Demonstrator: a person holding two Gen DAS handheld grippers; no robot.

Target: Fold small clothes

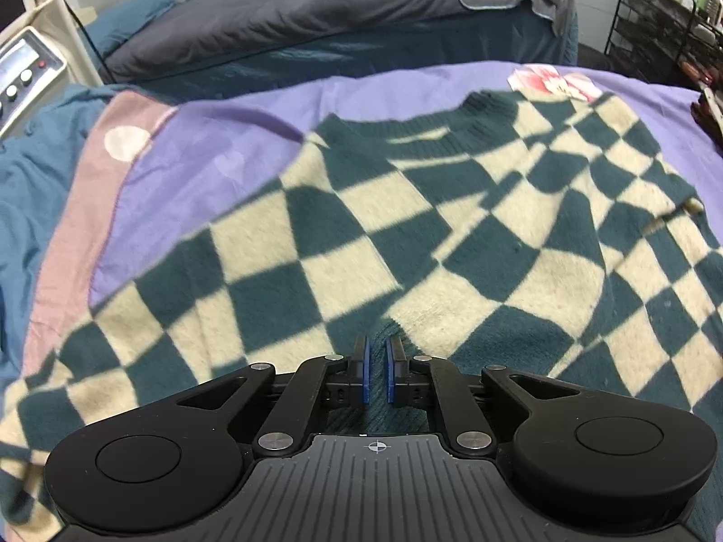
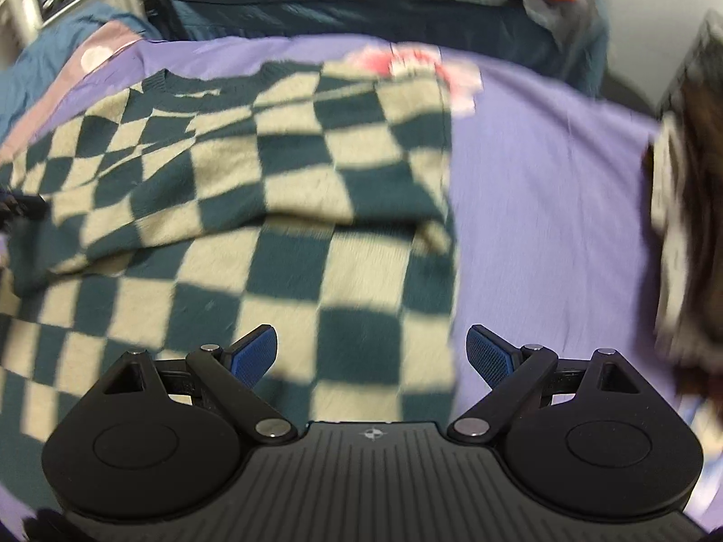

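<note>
The checked sweater (image 1: pixel 406 235) lies spread on the purple sheet (image 1: pixel 217 158). The left hand-held gripper (image 1: pixel 377 372), nearly closed, seems to pinch its hem; the right hand-held gripper (image 2: pixel 373 352) hangs wide open, empty, over its right edge. With one corner held, the fold may skew or the knit slip free.

bed (image 1: pixel 235 158), covered by purple sheet | checkered sweater (image 1: pixel 406 235) spread flat on sheet | pink floral item (image 1: pixel 553 81) at far edge
</note>
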